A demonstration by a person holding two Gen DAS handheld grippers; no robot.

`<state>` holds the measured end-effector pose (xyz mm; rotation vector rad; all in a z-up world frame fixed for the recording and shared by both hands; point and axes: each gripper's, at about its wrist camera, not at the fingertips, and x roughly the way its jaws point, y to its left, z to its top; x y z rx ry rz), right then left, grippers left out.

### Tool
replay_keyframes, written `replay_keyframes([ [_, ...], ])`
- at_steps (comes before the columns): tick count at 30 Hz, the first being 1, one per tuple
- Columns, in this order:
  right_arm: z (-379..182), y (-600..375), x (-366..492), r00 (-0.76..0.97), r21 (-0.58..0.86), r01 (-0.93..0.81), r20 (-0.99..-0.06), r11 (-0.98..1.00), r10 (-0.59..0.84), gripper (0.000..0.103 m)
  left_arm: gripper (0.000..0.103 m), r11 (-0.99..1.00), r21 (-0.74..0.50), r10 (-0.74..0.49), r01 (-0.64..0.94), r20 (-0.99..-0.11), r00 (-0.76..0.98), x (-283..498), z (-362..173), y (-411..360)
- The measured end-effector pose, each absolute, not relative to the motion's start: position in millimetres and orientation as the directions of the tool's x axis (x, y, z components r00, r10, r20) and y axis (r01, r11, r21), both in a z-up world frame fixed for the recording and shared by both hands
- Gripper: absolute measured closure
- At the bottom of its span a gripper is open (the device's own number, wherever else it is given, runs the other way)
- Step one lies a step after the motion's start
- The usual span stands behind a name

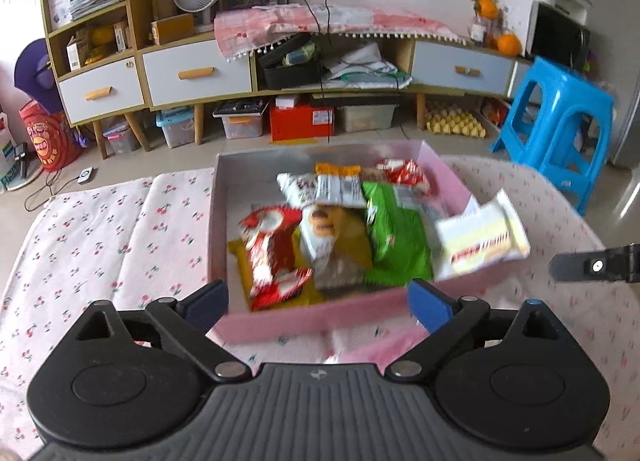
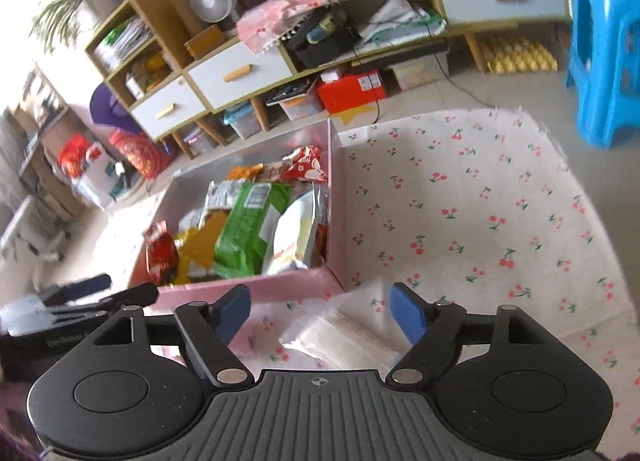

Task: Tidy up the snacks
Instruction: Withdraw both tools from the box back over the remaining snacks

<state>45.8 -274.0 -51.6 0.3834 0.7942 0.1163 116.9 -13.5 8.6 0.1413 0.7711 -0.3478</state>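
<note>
Snacks fill a pink box [image 1: 280,321] with a grey inside, standing on a white cloth printed with red cherries [image 1: 100,229]. In the left wrist view the box runs lengthwise away from the camera, and the packets mostly lie along it: a red and white packet [image 1: 276,253] at the near left over a yellow one [image 1: 240,261], a tan biscuit packet [image 1: 336,241] in the middle, a green bag [image 1: 396,237] to its right, a white packet [image 1: 320,189] laid crosswise behind them, and another red packet [image 1: 404,175] at the far end. A pale yellow and white packet [image 1: 480,241] sits tilted at the right wall, its long axis slanting across the rim; whether it rests on the rim or is in the air cannot be told. Its red lettering, like all the print here, is too blurred to read. The left gripper [image 1: 318,301] stands wide open over the near wall with nothing between its blue pads, and only this view shows a black finger of the other tool at the right edge. The right wrist view shows the pale packet [image 2: 292,237] standing inside the box against the near right corner, beside the green bag [image 2: 248,225]. The right gripper [image 2: 320,311] is also spread apart and empty, above a clear plastic bag [image 2: 348,337] lying on the cloth, seen from here alone.
</note>
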Motion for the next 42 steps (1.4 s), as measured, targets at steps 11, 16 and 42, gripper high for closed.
replay_keyframes([
  [11,-64.6,-270.9,8.0,0.732,0.236,-0.018,-0.659,0.972,0.174,0.009,0.001,0.896,0.006,-0.306,0.444,-0.715,0.629,94.6,-16.3,-1.3],
  [16,-79.6,-270.7,-2.6,0.727,0.166,-0.035,-0.673,0.985,0.139,0.008,0.000,0.858,0.046,-0.328,0.511,-0.717,0.616,87.9,-31.6,-2.5],
  [42,-123.4,-255.6,14.5,0.719,0.017,-0.154,-0.684,0.988,0.124,0.000,0.007,0.716,0.026,-0.478,0.698,-0.710,0.516,84.5,-58.8,-26.4],
])
